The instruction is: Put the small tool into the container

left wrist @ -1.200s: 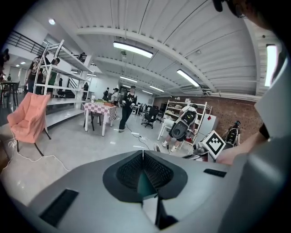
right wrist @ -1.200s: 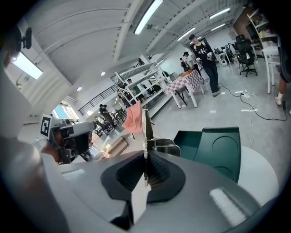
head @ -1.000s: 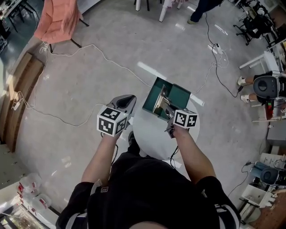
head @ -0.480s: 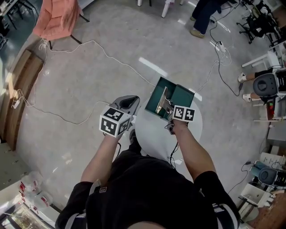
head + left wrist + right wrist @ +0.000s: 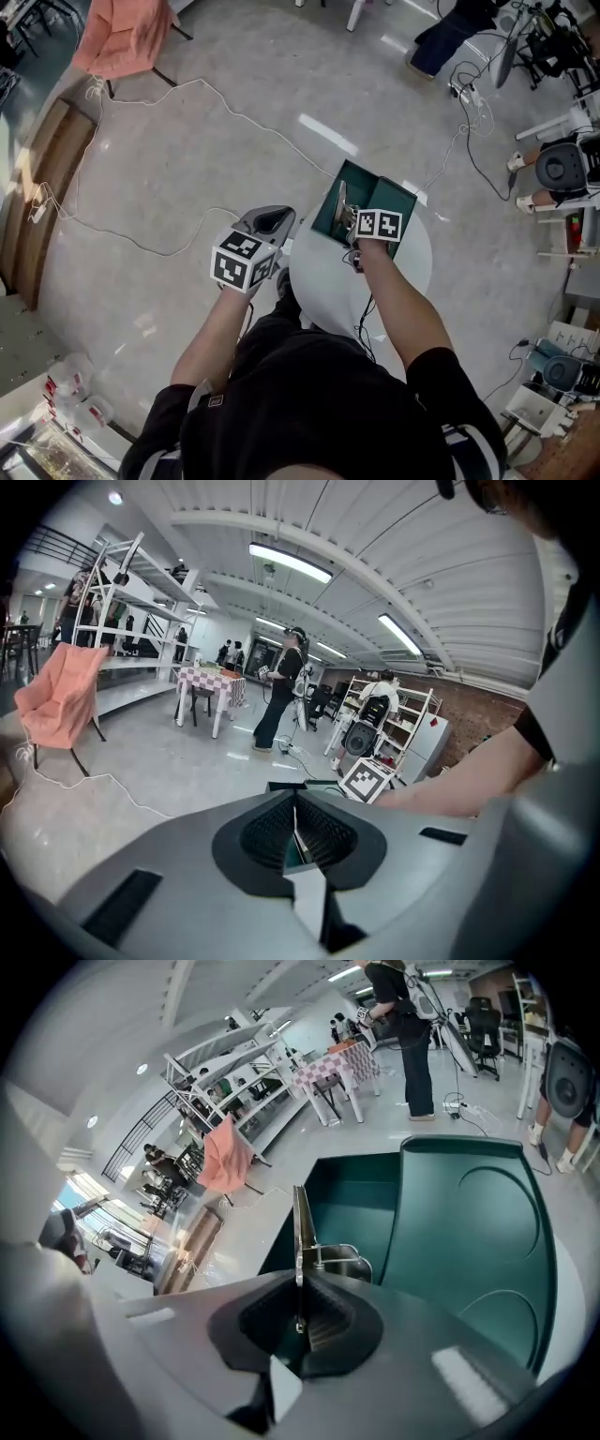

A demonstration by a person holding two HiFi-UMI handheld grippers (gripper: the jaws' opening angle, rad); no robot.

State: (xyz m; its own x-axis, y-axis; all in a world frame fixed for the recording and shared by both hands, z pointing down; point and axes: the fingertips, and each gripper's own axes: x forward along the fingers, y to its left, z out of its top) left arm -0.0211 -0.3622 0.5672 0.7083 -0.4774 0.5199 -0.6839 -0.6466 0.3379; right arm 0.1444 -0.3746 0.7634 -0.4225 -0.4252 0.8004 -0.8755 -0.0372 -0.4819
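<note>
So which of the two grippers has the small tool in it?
The right gripper: its jaws are shut on a thin metal tool, above the open green container. The left gripper has its jaws together with nothing between them.

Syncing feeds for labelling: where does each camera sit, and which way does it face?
Head view: on the person's head, looking steeply down at the table and green container; both forearms, left gripper and right gripper show.
Left gripper view: on the left gripper, facing across the room over closed fingers; the right forearm shows.
Right gripper view: on the right gripper, facing into the container; fingers clamp a metal tool.
Shared: head and right gripper views both show container and tool.
</note>
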